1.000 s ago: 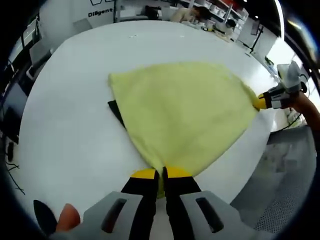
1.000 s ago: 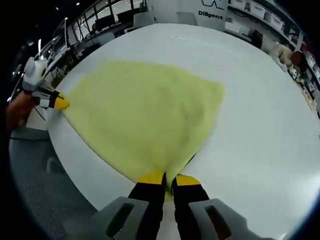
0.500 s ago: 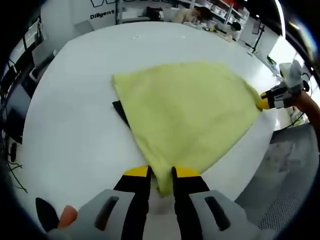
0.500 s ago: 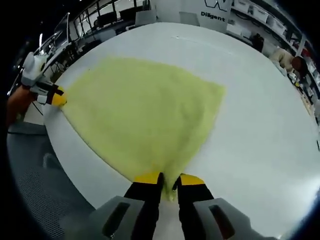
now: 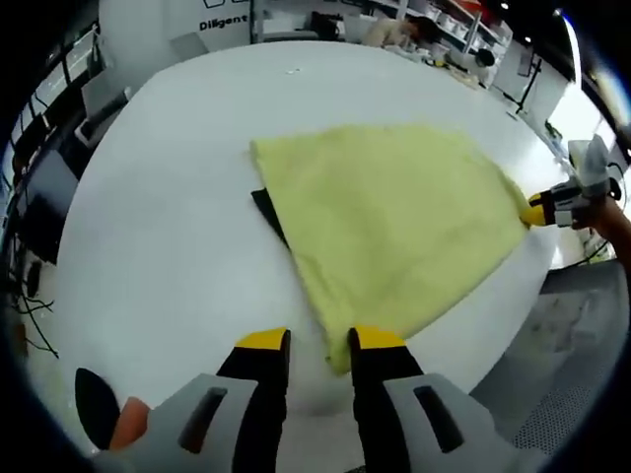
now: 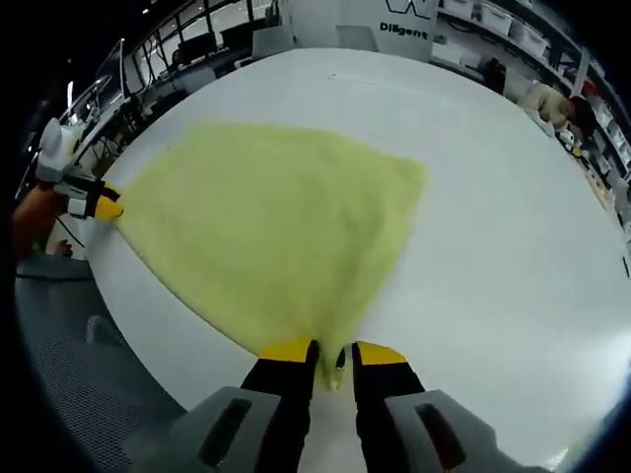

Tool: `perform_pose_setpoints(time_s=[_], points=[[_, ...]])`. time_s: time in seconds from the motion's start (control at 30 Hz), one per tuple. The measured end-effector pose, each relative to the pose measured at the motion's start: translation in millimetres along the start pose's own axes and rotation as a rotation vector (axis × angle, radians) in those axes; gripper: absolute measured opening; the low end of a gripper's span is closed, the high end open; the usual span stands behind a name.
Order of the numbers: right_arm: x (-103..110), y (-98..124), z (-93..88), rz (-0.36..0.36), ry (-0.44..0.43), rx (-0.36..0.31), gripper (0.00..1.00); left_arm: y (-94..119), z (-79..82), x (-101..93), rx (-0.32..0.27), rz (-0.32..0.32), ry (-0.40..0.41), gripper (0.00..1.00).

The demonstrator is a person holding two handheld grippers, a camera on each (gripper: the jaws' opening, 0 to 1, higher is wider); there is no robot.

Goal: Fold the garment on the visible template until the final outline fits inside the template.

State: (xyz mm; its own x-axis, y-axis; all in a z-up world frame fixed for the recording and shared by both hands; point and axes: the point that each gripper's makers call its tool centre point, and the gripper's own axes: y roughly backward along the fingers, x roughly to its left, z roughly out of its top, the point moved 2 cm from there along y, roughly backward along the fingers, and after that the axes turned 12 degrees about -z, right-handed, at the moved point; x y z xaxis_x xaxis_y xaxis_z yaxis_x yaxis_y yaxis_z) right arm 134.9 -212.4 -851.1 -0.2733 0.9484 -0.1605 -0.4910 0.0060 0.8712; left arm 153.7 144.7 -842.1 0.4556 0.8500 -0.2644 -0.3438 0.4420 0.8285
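Yellow garment (image 5: 394,222) lay on white tabletop (image 5: 168,236); left view showed dark template (image 5: 266,209) at 9 o'clock. Left hand-held gripper (image 5: 320,343) open; right hand-held gripper (image 6: 332,352) pinching garment corner.

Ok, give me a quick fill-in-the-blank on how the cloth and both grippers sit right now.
1. The garment lying on the white table is pale ____ in colour.
2. The left gripper has its jaws ____, with the garment's corner lying loose between them.
3. The right gripper is ____ on a corner of the garment.
4. The dark template peeks out from ____ the garment's edge.

Missing words: yellow; open; shut; under
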Motion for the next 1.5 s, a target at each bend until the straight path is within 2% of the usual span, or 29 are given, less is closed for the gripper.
perform_pose_setpoints(time_s=[0.17, 0.43, 0.57, 0.67, 0.77, 0.87, 1.0, 1.1, 1.2, 1.23, 1.37, 1.5], points=[[0.3, -0.6, -1.0, 0.0, 0.004, 0.005, 0.1, 2.5, 0.8, 2.4, -0.009, 0.018, -0.003, 0.22], [1.7, 0.3, -1.0, -0.002, 0.035, -0.001, 0.08, -1.7, -1.0, -1.3, 0.017, 0.012, -0.049, 0.21], [-5.0, 9.1, 4.2, -0.027, 0.018, -0.035, 0.1, 9.3, -1.5, 2.7, 0.024, 0.041, -0.023, 0.3], [-9.4, 15.1, 7.6, -0.045, 0.013, -0.06, 0.11, 23.3, -1.0, -0.5, -0.006, 0.035, -0.021, 0.29], [-15.5, 30.9, 18.4, -0.085, -0.004, -0.133, 0.13, 38.8, 9.3, -11.2, -0.1, 0.023, -0.052, 0.29], [-15.7, 47.8, 34.2, -0.113, -0.002, -0.23, 0.16, 52.9, 24.9, -25.9, -0.232, -0.001, -0.115, 0.3], [-4.8, 68.5, 57.5, -0.112, -0.01, -0.372, 0.32, 66.7, 41.9, -42.8, -0.365, -0.001, -0.164, 0.38], [3.1, 77.6, 69.3, -0.117, -0.008, -0.443, 0.45, 66.6, 44.4, -49.4, -0.391, 0.004, -0.189, 0.42], [13.6, 89.2, 84.6, -0.106, -0.066, -0.543, 0.61, 62.9, 45.4, -54.2, -0.424, 0.007, -0.181, 0.5], [16.9, 91.6, 87.4, -0.1, -0.071, -0.565, 0.64, 62.6, 46.2, -55.4, -0.439, 0.01, -0.174, 0.53], [27.3, 100.1, 94.2, -0.109, -0.09, -0.629, 0.72, 69.1, 57.5, -61.1, -0.561, 0.037, -0.148, 0.68], [36.9, 104.6, 98.3, -0.096, -0.125, -0.671, 0.79, 77.2, 66.2, -66.8, -0.626, 0.051, -0.149, 0.73]])
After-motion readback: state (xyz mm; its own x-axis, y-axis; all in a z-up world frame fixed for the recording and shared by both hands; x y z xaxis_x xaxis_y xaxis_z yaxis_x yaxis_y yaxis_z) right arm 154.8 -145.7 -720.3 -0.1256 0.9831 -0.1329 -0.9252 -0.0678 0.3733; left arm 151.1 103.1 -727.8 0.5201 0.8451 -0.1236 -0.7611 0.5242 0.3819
